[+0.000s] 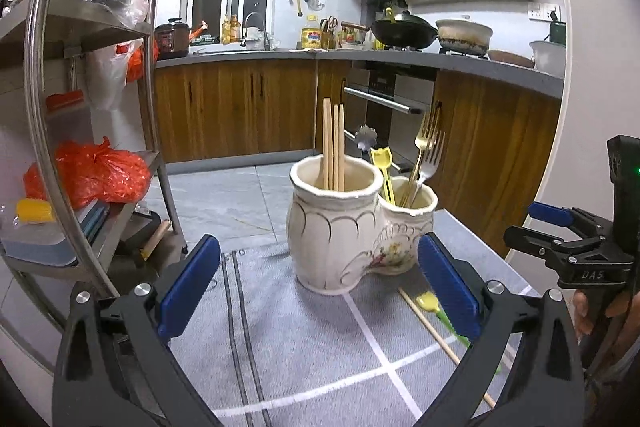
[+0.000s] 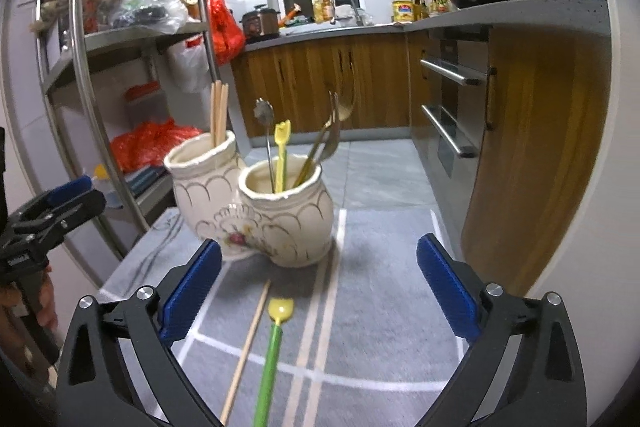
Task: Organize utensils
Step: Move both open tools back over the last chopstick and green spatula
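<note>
A cream two-pot ceramic utensil holder [image 1: 340,231] [image 2: 256,211] stands on a grey mat. Its taller pot holds wooden chopsticks [image 1: 333,143] [image 2: 219,113]. Its shorter pot holds forks [image 1: 428,151], a yellow-headed utensil [image 2: 281,155] and a metal spoon [image 2: 264,115]. A loose chopstick [image 2: 246,347] [image 1: 436,337] and a green-handled utensil with a yellow head [image 2: 274,343] [image 1: 430,303] lie on the mat in front of the holder. My left gripper [image 1: 320,291] is open and empty before the holder. My right gripper [image 2: 318,291] is open and empty over the loose pieces; it also shows in the left wrist view [image 1: 560,227].
A steel shelf rack [image 1: 92,107] [image 2: 132,39] with orange bags stands to the left. Wooden cabinets and an oven [image 2: 452,107] run along the back and right. The mat's far edge [image 2: 384,215] drops to the tiled floor. The left gripper shows at the left edge of the right wrist view [image 2: 52,211].
</note>
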A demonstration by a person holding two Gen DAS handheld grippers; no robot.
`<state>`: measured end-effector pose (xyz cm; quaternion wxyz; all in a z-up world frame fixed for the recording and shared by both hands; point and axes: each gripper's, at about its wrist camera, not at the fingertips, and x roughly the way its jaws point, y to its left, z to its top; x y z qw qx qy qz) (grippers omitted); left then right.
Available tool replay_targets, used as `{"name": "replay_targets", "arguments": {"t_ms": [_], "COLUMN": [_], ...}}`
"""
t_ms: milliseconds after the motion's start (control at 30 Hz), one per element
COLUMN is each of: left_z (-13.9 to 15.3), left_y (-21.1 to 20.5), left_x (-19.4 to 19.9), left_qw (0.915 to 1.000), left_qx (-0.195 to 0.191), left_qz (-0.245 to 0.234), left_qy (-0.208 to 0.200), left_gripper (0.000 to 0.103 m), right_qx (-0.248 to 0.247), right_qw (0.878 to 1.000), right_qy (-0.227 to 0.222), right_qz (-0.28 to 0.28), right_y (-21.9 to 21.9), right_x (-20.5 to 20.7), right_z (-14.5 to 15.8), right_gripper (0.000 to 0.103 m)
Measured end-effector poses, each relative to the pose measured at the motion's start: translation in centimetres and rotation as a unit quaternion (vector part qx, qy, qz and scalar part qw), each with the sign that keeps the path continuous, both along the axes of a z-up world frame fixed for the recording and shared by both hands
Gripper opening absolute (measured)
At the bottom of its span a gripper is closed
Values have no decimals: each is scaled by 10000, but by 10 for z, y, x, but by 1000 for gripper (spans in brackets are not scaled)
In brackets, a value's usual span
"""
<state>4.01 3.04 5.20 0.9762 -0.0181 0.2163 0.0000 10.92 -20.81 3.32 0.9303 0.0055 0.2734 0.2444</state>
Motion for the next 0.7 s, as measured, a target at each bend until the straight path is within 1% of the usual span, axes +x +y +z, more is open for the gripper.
{"name": "replay_targets", "arguments": {"t_ms": [100,300,467,567,700], "left_z": [-6,-28,-48,-57,-62], "left_y": [-3,-14,-14,-13,-13], "left_x": [-4,-12,-13,-11,-8], "left_qw": [9999,9981,9960,9948,9937], "left_qx": [16,247,251,229,257], "left_qz": [-54,-189,-149,-99,-44], "left_qy": [156,528,843,990,1088], "left_gripper": [97,97,97,97,97], "right_qx": [-174,-628,-988,-1096,-1180], "right_qw": [9998,9975,9937,9922,9904], "right_qy": [97,324,491,551,692], "right_qz": [1,65,193,230,204], "right_y": [1,9,20,24,27], "right_x": [-3,-9,-13,-14,-11], "right_z": [-6,-24,-39,-44,-51], "right_gripper": [98,98,98,98,98]}}
